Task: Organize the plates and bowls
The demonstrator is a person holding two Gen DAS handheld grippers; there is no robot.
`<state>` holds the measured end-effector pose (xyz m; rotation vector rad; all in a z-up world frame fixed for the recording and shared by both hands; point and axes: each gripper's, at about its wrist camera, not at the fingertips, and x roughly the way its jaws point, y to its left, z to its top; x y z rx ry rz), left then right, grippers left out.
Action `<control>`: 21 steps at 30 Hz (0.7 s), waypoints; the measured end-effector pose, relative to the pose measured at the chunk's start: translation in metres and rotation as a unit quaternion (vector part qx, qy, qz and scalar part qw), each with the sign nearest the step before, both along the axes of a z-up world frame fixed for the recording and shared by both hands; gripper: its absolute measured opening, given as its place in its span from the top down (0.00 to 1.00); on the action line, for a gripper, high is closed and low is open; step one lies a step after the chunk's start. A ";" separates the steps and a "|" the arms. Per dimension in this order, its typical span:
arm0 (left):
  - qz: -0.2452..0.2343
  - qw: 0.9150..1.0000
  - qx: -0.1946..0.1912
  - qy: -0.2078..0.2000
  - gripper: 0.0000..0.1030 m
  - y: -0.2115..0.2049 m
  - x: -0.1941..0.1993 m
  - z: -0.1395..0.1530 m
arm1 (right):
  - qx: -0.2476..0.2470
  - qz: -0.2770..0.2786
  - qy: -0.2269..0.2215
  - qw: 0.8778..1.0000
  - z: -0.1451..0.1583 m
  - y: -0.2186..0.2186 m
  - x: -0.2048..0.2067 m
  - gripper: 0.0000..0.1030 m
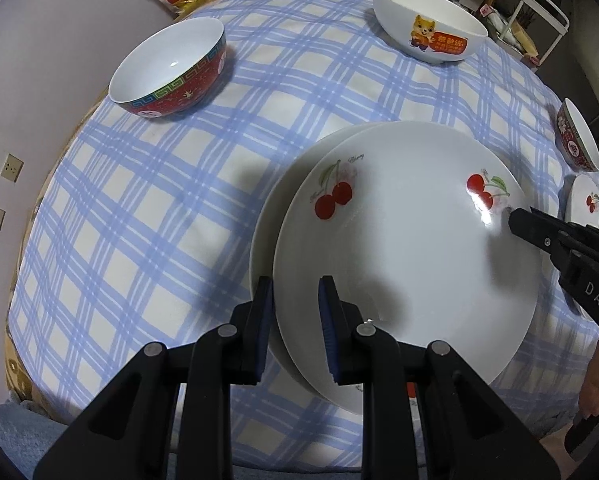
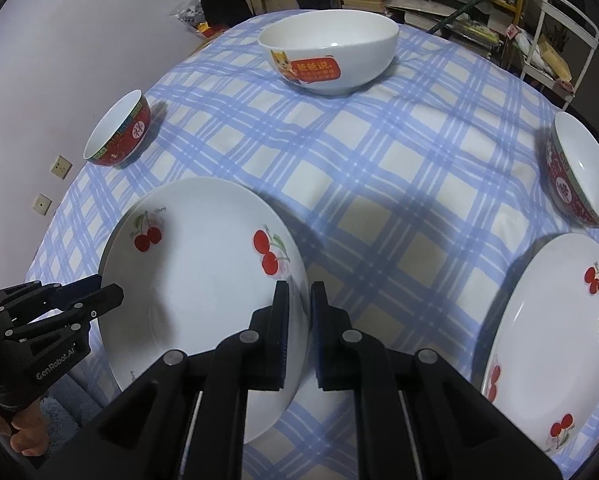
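Note:
Two white cherry plates lie stacked on the checked tablecloth; the top plate (image 1: 411, 240) sits a little off-centre on the lower plate (image 1: 265, 240). My left gripper (image 1: 295, 304) straddles the stack's near-left rim, with a gap showing between its pads. My right gripper (image 2: 299, 300) straddles the top plate (image 2: 203, 280) at its right rim, jaws close together around the edge. A third cherry plate (image 2: 559, 340) lies to the right. A red bowl (image 1: 171, 68) sits far left, a white cartoon bowl (image 1: 427, 24) at the back, another red bowl (image 2: 583, 176) at the right.
The round table (image 2: 379, 160) drops off at all sides. A pale wall with sockets (image 1: 11, 168) is at the left. Shelves with books and a white cart (image 2: 559, 40) stand behind the table.

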<state>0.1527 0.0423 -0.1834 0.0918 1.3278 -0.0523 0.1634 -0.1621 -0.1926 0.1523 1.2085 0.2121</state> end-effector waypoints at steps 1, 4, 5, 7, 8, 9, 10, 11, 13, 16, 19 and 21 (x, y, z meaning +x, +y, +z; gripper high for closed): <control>0.001 1.000 -0.001 0.000 0.78 0.000 0.001 0.000 | 0.003 -0.001 0.000 1.000 0.000 0.000 0.001 0.89; -0.003 1.000 0.005 -0.002 0.78 -0.001 0.000 0.000 | 0.005 0.000 0.000 1.000 0.000 0.001 0.002 0.89; -0.005 1.000 0.009 -0.004 0.78 -0.001 -0.001 0.001 | 0.005 0.000 -0.002 1.000 0.000 0.000 0.002 0.89; -0.009 1.000 0.015 -0.006 0.78 -0.003 -0.002 0.001 | 0.003 0.000 -0.004 1.000 0.000 0.001 0.002 0.89; -0.009 1.000 0.017 -0.006 0.78 -0.003 -0.001 0.001 | 0.003 0.000 -0.006 1.000 -0.001 0.000 0.002 0.89; -0.010 1.000 0.017 -0.006 0.78 -0.004 -0.001 0.001 | 0.004 0.000 -0.007 1.000 -0.001 -0.001 0.001 0.89; -0.009 1.000 0.016 -0.006 0.78 -0.004 -0.001 0.001 | 0.004 0.001 -0.008 1.000 -0.001 0.000 0.002 0.89; -0.009 1.000 0.015 -0.006 0.78 -0.004 -0.001 0.001 | 0.005 0.001 -0.009 1.000 -0.001 -0.001 0.001 0.89; -0.007 1.000 0.012 -0.006 0.78 -0.004 0.000 0.001 | 0.006 0.000 -0.009 1.000 -0.001 -0.001 0.001 0.89; -0.004 1.000 0.010 -0.007 0.78 -0.002 0.001 0.003 | 0.007 -0.001 -0.010 1.000 -0.001 -0.002 0.000 0.88; -0.004 1.000 0.013 -0.012 0.78 -0.002 0.003 0.006 | 0.008 -0.001 -0.011 1.000 0.000 -0.002 0.000 0.88; -0.004 1.000 0.019 -0.018 0.78 -0.002 0.004 0.008 | 0.010 -0.001 -0.011 1.000 0.001 -0.002 0.000 0.88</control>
